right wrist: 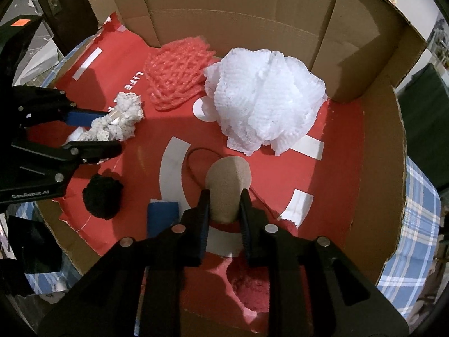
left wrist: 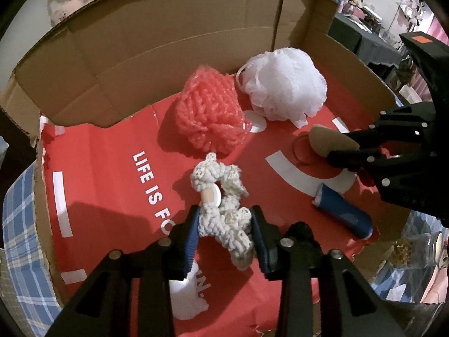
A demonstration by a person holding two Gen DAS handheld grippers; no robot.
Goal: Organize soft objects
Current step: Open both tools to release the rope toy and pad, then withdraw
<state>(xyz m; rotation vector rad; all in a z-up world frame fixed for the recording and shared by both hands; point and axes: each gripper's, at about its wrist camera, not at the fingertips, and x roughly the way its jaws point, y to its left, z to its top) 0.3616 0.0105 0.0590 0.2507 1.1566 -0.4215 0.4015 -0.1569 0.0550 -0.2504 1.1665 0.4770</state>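
A white crocheted yarn piece (left wrist: 221,196) with a round white disc lies on the red floor of an open cardboard box (left wrist: 168,42). My left gripper (left wrist: 226,210) has both blue pads against its sides. In the right wrist view the same left gripper (right wrist: 108,133) reaches in from the left around the yarn piece (right wrist: 126,112). A beige egg-shaped sponge (right wrist: 227,179) with a dark cord rests on the floor, and my right gripper (right wrist: 224,196) is shut on its near end. A pink mesh puff (left wrist: 210,118) and a white mesh puff (left wrist: 283,84) sit further back.
A blue roll (left wrist: 342,210) lies near the box's torn front edge, with a black fuzzy ball (right wrist: 103,196) beside it. A pink soft lump (right wrist: 252,289) shows under the right gripper. The box stands on a blue plaid cloth (right wrist: 421,210). Tall cardboard walls (right wrist: 238,14) close the back.
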